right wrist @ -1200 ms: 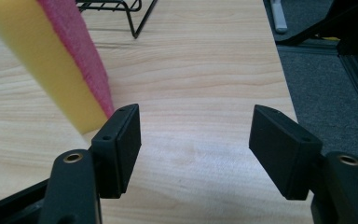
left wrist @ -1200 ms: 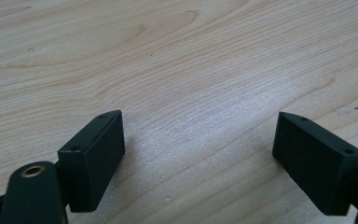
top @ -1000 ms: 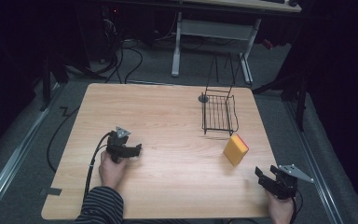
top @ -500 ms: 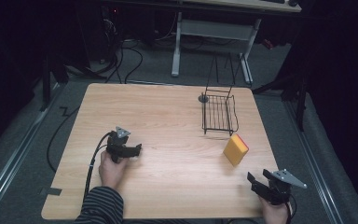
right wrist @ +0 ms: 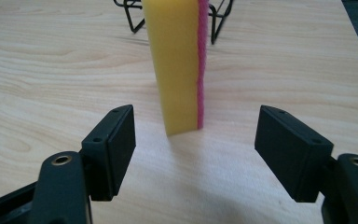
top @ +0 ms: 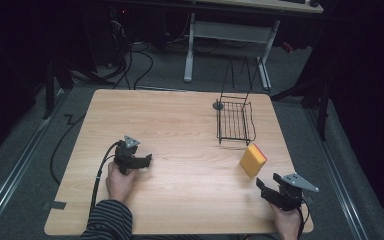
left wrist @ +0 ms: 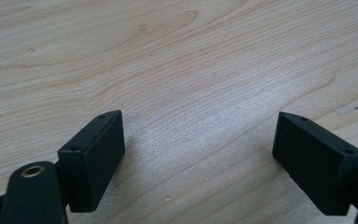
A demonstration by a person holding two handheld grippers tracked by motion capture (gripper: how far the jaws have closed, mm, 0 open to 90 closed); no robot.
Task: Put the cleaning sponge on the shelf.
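Note:
A yellow sponge (top: 252,160) with a pink scrub side stands on edge on the wooden table (top: 180,130), in front of a black wire rack (top: 235,121). My right gripper (top: 269,189) rests near the table's front right corner, open, its jaws aimed at the sponge (right wrist: 177,65) a short way ahead. My left gripper (top: 142,161) lies at the front left, open, with bare wood between its jaws (left wrist: 200,154). A hand holds each gripper.
A small dark round object (top: 218,105) lies beside the rack's far left corner. The rack's feet (right wrist: 130,18) show behind the sponge in the right gripper view. A cable (top: 100,170) trails from the left gripper off the front edge.
My right gripper has moved left and slightly forward along the front right of the table, closing in on the sponge. The left gripper has stayed still.

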